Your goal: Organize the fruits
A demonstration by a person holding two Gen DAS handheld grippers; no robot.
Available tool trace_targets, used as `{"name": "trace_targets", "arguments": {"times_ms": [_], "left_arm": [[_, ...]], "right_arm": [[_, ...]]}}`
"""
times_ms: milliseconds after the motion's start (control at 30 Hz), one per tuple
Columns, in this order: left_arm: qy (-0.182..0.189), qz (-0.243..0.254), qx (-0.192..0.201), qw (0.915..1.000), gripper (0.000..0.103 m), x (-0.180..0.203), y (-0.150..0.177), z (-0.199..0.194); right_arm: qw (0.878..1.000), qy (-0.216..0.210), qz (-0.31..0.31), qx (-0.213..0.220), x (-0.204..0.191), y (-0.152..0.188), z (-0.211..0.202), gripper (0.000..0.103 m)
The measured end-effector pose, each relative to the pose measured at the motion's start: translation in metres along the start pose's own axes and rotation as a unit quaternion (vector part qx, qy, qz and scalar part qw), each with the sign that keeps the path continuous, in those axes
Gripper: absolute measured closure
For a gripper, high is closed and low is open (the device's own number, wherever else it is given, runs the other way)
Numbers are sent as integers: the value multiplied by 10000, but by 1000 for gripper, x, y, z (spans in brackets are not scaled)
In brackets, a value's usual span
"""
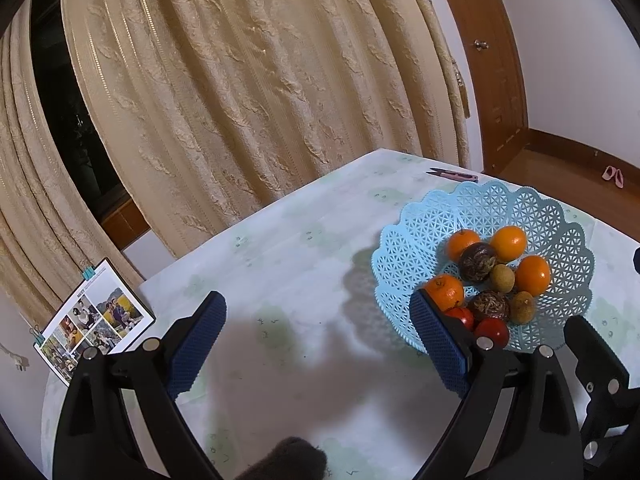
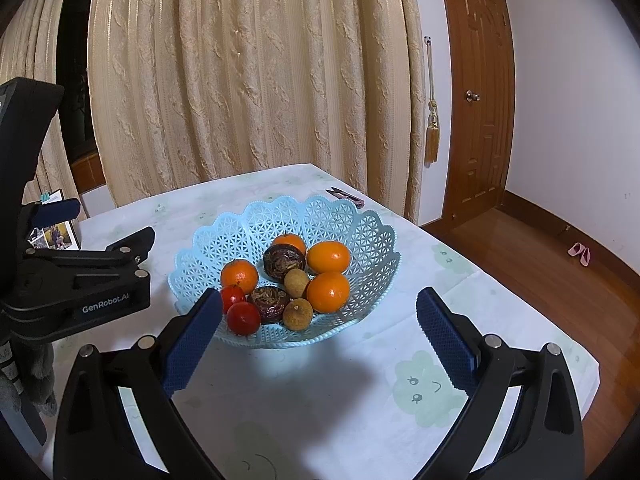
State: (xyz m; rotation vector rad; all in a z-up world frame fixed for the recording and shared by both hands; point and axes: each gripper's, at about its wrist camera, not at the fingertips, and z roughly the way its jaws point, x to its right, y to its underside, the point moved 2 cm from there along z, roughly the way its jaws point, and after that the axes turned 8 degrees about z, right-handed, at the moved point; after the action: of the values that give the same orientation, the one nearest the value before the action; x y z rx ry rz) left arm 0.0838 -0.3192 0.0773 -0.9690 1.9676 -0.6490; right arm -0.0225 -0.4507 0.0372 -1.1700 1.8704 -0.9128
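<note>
A light blue lattice basket stands on the table and holds several fruits: oranges, two red round fruits, two dark brown fruits and two small tan ones. My right gripper is open and empty, just in front of the basket's near rim. My left gripper is open and empty too, over bare cloth left of the basket, its right finger in front of the rim. The left gripper's body shows in the right wrist view.
The table has a pale cloth with green cartoon prints. Small pink snips lie behind the basket. A photo card stands at the table's left edge. Curtains hang behind, a wooden door at right, pink slippers on the floor.
</note>
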Motion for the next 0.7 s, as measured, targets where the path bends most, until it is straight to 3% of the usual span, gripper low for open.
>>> {"name": "trace_targets", "arguments": {"times_ms": [700], "left_arm": [[141,24,-116,9998,11,-5,11,0]], "right_arm": [[9999,-57,-4,-93,-4,5,5,4]]}}
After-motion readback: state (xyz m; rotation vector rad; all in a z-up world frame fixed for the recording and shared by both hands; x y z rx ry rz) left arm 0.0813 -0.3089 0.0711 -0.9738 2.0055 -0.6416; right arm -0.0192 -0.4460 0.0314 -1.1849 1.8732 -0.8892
